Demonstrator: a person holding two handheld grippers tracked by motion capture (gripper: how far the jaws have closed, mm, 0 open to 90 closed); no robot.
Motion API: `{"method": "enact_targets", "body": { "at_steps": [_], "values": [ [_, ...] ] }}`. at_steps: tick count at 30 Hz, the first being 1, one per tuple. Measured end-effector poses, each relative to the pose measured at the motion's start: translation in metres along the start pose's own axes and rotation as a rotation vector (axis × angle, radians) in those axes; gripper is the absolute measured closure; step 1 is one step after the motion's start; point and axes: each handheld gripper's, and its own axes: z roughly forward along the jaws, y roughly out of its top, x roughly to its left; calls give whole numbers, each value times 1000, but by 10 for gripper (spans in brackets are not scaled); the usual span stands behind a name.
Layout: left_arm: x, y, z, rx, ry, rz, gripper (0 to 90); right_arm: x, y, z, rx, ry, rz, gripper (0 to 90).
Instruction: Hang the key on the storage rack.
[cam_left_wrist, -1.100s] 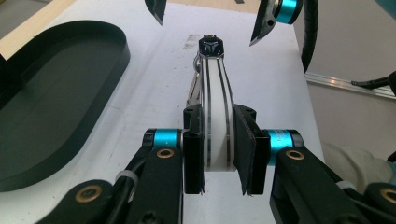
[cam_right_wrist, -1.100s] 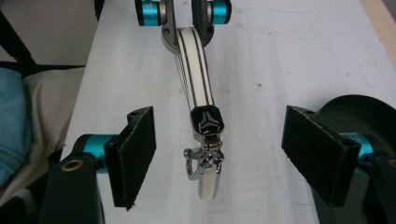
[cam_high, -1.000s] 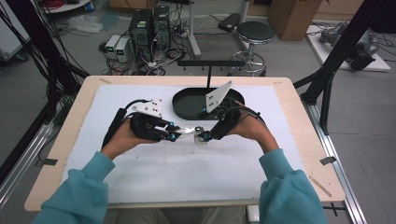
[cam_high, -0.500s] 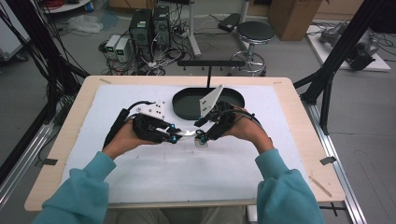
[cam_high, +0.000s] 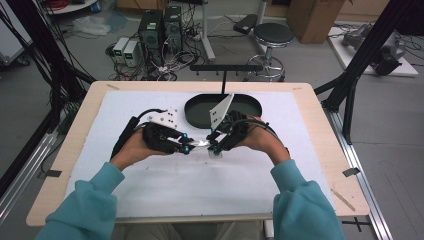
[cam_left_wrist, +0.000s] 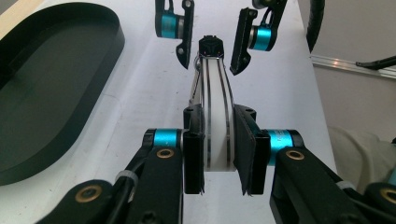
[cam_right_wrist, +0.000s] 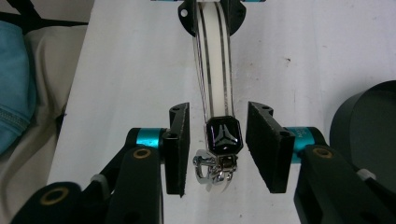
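— What's being held there, mid-frame in the high view?

— A white strap (cam_left_wrist: 215, 116) with thin dark stripes, ending in a black faceted clasp (cam_right_wrist: 224, 133) with a shiny metal buckle (cam_right_wrist: 214, 170) below it. It hangs just over the white mat (cam_high: 200, 190) of the worktop (cam_high: 75, 170).

— Who has hold of it?

— The left tool (cam_left_wrist: 218, 144) is pinching the strap, pads pressed on both edges, low in its own view. The right tool (cam_right_wrist: 224, 147) has just been closing, yet its pads stand apart from the clasp, which sits between them untouched, as far as I can make out.

— Anything else nearby?

— A black oval tray (cam_high: 197, 112) just above the hands in the high view, and a black stand (cam_high: 225, 67) rising behind it.
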Motion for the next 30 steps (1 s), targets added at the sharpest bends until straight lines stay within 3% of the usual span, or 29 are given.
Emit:
{"method": "enact_targets", "body": {
  "at_steps": [9, 13, 17, 23, 27, 30],
  "values": [
    [-1, 0, 2, 11, 2, 3, 744, 0, 3, 5, 16, 12, -7, 643],
    [-1, 0, 3, 20, -3, 14, 743, 1, 3, 5, 26, 14, -13, 730],
    [-2, 0, 6, 15, -5, 6, 743, 1, 4, 7, 43, 22, -20, 743],
    [1, -1, 4, 6, -10, 23, 740, 0, 3, 4, 32, 19, -12, 748],
    [3, -3, 4, -27, -17, 78, 717, 1, 2, 2, 31, 20, -5, 750],
    [5, -3, 3, -75, 8, 133, 540, 2, 2, 2, 28, 20, 11, 750]
  ]
}}
